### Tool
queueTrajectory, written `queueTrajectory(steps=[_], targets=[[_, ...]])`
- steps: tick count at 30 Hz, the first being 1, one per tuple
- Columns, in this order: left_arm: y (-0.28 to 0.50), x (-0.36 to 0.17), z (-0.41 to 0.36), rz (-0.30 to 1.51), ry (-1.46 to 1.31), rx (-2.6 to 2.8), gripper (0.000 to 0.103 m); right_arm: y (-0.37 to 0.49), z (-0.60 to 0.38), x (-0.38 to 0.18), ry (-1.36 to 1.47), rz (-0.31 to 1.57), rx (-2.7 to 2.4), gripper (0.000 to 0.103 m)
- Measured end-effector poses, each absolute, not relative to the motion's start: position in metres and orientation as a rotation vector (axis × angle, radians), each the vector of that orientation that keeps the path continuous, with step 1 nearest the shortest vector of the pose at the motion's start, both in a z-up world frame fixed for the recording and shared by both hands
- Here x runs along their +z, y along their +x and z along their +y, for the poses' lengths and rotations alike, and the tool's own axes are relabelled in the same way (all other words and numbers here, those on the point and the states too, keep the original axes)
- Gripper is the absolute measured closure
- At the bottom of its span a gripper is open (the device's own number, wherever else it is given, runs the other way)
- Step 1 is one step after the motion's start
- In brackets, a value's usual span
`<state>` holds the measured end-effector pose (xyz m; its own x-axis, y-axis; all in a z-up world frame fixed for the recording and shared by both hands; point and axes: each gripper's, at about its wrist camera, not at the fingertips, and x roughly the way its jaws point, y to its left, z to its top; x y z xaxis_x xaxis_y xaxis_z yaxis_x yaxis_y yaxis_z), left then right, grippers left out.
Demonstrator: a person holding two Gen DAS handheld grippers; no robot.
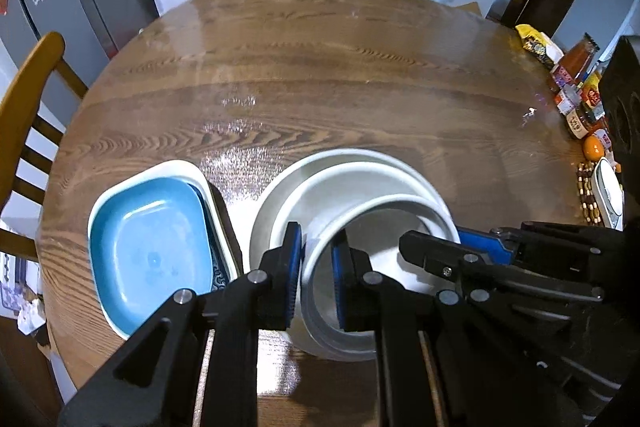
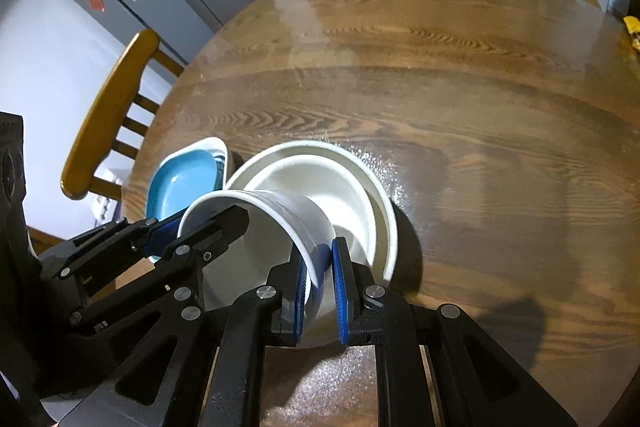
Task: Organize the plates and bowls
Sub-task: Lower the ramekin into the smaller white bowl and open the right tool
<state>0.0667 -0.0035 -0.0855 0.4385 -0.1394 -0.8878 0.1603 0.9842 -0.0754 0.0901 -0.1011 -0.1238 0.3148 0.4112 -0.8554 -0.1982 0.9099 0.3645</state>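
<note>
At the near side of the round wooden desk (image 1: pixel 320 67), find the small white bowl (image 1: pixel 360 215) tilted on its side, mouth toward the cameras, over the two larger white bowls (image 1: pixel 348 163) nested one in the other. Note the left gripper (image 1: pixel 318 275) clamped on the bowl's left wall, one blue pad inside and one outside. Note the right gripper (image 2: pixel 320 291) clamped the same way on the right wall. Judging by the tilt, treat the step in hand as seating this bowl into the nested pair.

To do it well, level the bowl first: rotate both wrists together until the rim lies flat, with no twisting of one side against the other, since glazed ceramic between rubber pads can slip or chip. Centre it over the inner bowl before lowering. Lower slowly and evenly until the base appears to meet the bowl beneath. Open one gripper only once the weight seems carried from below, then the other, and lift the inside pads straight up so as not to drag the bowl out again.

Mind the left side: just beside the stack, find a blue square plate (image 1: pixel 148 227) sitting inside a white square dish (image 1: pixel 176 165), close enough for a swinging left gripper to knock. Cannot tell whether the small bowl's lower edge touches the stack yet.
</note>
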Motion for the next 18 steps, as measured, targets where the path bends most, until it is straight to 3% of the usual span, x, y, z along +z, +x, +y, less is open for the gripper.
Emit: queueTrajectory(steps=[11,18], targets=[[0.078,-0.097,0.0,1.136,0.005,-0.178,0.092,0.104,-0.098,-0.137,0.22,1.243,0.39,0.089],[0.08,-0.096,0.006,1.146,-0.026,-0.183,0.079,0.105,-0.098,-0.131,0.201,1.232,0.37,0.088]])
